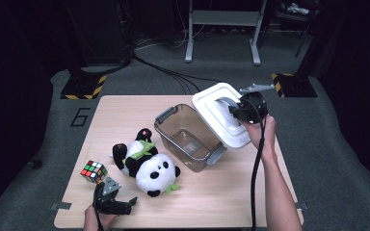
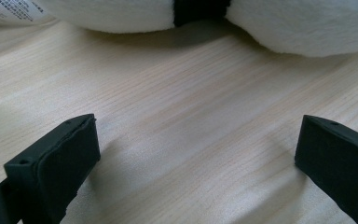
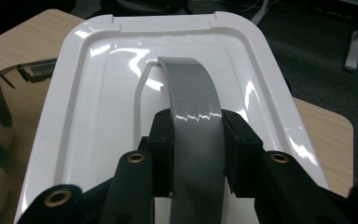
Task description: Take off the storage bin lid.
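Lid held up by its handle at the open bin's far-right rim.

The right gripper (image 1: 236, 111) is clamped on the grey handle (image 3: 192, 105) of the white lid (image 1: 220, 115); the lid tilts, long axis running 11 to 5 o'clock, over the clear bin (image 1: 185, 137). At 7 o'clock, the left gripper (image 2: 198, 154) rests with jaws spread, just short of the panda toy (image 1: 147, 163).
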The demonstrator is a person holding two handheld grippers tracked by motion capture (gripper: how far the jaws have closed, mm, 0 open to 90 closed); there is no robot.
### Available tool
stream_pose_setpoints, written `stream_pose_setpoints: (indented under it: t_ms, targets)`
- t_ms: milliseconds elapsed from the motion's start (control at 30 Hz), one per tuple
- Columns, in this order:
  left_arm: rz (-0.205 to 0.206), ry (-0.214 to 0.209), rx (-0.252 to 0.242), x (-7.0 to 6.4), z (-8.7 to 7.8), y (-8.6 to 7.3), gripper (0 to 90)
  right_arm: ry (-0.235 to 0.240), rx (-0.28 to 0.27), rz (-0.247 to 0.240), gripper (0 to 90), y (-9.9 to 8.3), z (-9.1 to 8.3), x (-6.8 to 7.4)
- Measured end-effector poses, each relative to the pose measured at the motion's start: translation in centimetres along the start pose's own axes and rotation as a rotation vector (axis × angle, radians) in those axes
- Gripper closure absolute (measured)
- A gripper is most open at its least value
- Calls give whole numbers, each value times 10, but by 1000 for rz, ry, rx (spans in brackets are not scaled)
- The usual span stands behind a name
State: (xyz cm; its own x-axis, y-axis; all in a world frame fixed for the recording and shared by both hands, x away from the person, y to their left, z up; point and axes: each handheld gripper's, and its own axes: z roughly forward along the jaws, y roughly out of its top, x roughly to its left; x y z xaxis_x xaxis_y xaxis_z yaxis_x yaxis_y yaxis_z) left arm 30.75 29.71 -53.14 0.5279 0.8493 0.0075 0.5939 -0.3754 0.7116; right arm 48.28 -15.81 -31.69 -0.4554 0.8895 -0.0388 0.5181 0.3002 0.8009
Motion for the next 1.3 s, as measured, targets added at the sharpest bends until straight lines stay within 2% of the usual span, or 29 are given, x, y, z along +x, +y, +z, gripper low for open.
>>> stream_pose_setpoints:
  t_ms: [200, 233, 700, 967, 1300]
  targets:
    - [0, -3, 2, 0, 0, 0, 0, -18, -3, 19, 671, -3, -2, -10]
    - [-3, -6, 3, 0, 0, 0, 0, -23, -5, 34, 671, -4, -3, -11]
    - [1, -2, 1, 0, 0, 0, 0, -68, 9, 72, 671, -11, -3, -31]
    - [0, -2, 0, 0, 0, 0, 0, -96, 26, 97, 671, -19, 5, -44]
    - [-1, 1, -2, 0, 0, 0, 0, -135, 42, 158, 671, -33, 17, -59]
